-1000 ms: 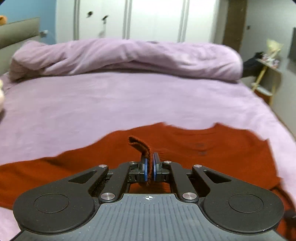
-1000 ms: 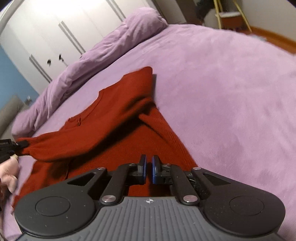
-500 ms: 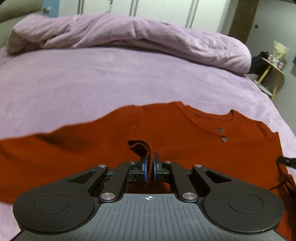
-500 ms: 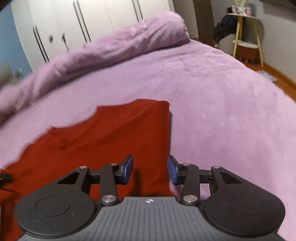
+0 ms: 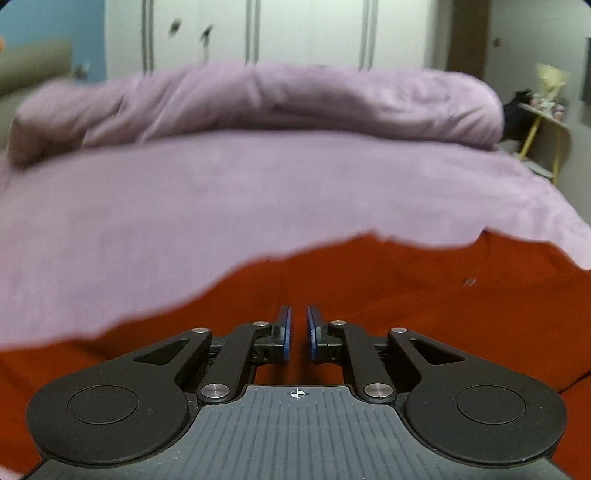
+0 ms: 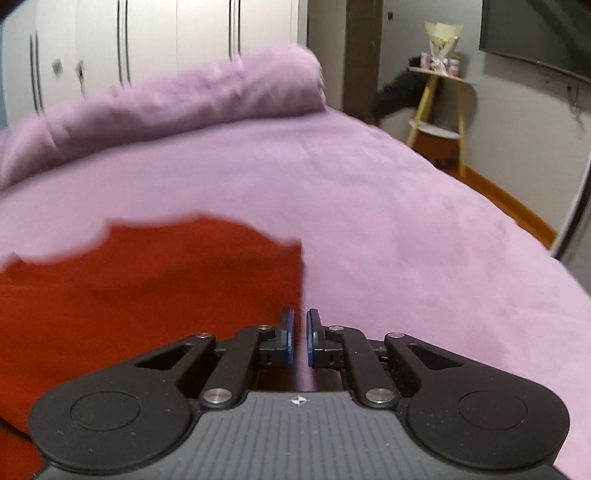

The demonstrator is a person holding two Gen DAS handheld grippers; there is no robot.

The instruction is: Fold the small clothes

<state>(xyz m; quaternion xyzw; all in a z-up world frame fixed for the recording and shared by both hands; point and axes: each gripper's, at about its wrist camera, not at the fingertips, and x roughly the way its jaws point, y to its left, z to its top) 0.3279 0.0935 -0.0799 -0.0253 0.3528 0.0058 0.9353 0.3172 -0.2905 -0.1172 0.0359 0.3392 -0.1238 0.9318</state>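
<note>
A rust-red knit top [image 5: 388, 288] lies spread on the lilac bed. My left gripper [image 5: 298, 332] hovers over the top with a narrow gap between its blue pads and nothing in them. The top also shows in the right wrist view [image 6: 147, 295], filling the lower left. My right gripper [image 6: 299, 338] is over the top's right edge, its pads a narrow gap apart and empty. Both views are blurred.
The lilac bed sheet [image 5: 221, 206] stretches ahead, with a rolled lilac duvet [image 5: 258, 107] across the far side. White wardrobe doors [image 5: 295, 33] stand behind. A small yellow-legged side table [image 6: 439, 110] stands off the bed's right side.
My left gripper let go of the red cuff it was pinching and its pads parted slightly. My right gripper opened half a second ago and has narrowed again at the top's right edge.
</note>
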